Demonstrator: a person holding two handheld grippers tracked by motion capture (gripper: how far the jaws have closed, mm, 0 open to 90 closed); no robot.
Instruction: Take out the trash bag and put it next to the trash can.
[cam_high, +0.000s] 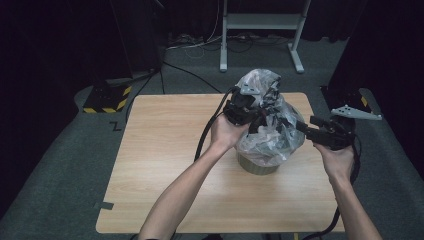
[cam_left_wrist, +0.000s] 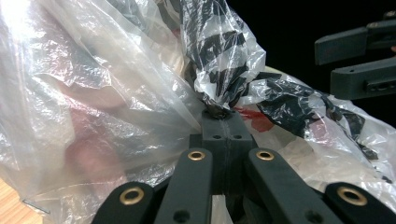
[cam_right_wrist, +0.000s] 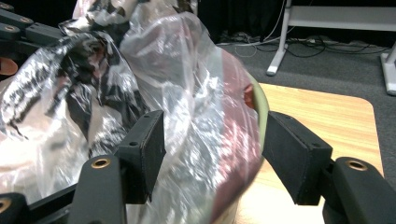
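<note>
A clear plastic bag (cam_high: 267, 135) with black print is draped over a round, olive-rimmed container (cam_high: 257, 166) at the right middle of the wooden table (cam_high: 165, 165). My left gripper (cam_high: 256, 118) is shut on a bunched fold of the bag (cam_left_wrist: 219, 95) near its top, with the film twisted up out of the closed tips (cam_left_wrist: 219, 114). My right gripper (cam_high: 303, 126) is level at the bag's right side. Its jaws stand open in the right gripper view (cam_right_wrist: 212, 154), with the bag (cam_right_wrist: 187, 116) bulging between the pads (cam_right_wrist: 144, 149) but not squeezed. The container's rim (cam_right_wrist: 261, 107) shows behind the film.
The right gripper's two jaws (cam_left_wrist: 359, 60) show at the top right of the left gripper view. Behind the table a white metal stand (cam_high: 260, 30) and loose cables sit on the grey floor. A black-and-yellow striped base (cam_high: 107, 100) is at the far left.
</note>
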